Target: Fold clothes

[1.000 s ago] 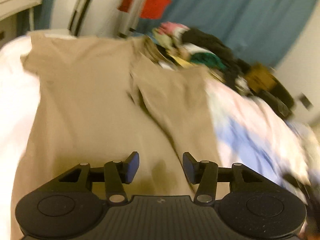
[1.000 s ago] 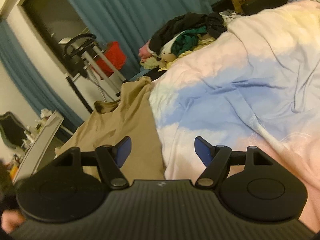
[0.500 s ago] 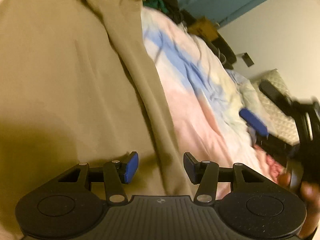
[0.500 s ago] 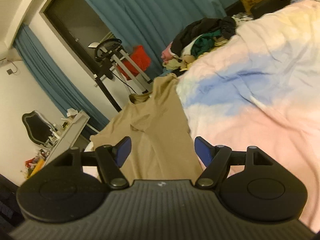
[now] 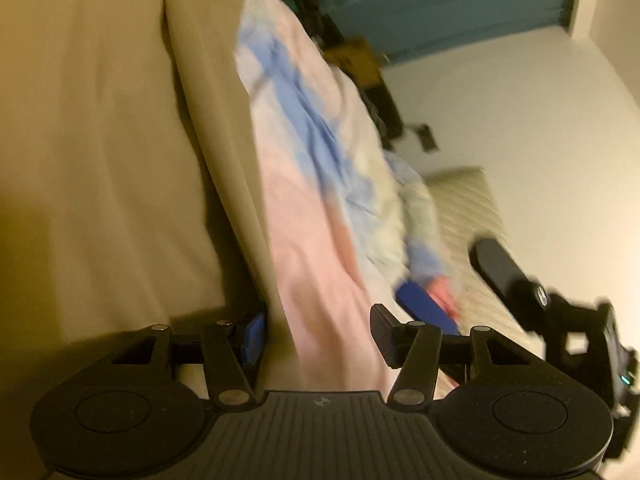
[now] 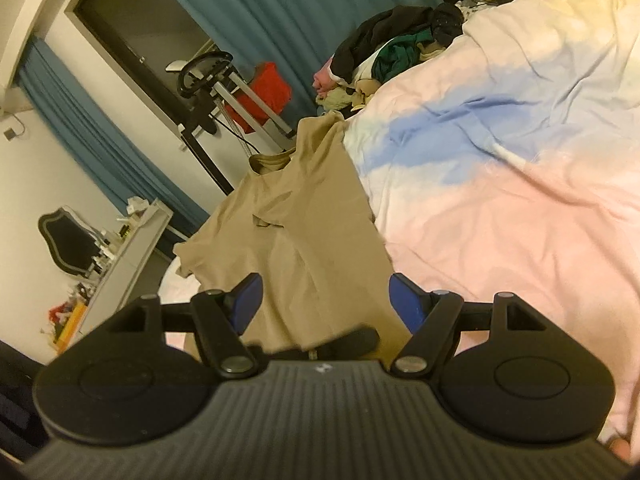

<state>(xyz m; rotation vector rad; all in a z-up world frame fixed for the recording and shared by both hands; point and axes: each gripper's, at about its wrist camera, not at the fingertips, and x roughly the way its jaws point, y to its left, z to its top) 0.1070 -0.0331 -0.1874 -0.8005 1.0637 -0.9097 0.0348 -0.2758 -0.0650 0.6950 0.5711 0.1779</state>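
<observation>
A tan t-shirt (image 6: 304, 232) lies spread on the bed with one side folded inward; it fills the left of the left wrist view (image 5: 100, 160). My left gripper (image 5: 316, 338) is open, low over the shirt's right edge where it meets the duvet. My right gripper (image 6: 326, 298) is open and empty, just above the shirt's near hem. The right gripper also shows in the left wrist view (image 5: 520, 284) at the right, close by.
A pastel pink, blue and white duvet (image 6: 500, 160) covers the bed. A pile of clothes (image 6: 384, 56) sits at the far end. An exercise machine (image 6: 216, 96), a red item (image 6: 268, 88), teal curtains (image 6: 280, 4) and a cluttered shelf (image 6: 120, 248) stand beyond.
My left gripper swung right and down toward the shirt's right edge. My right gripper moved left over the shirt's hem. Both stayed open.
</observation>
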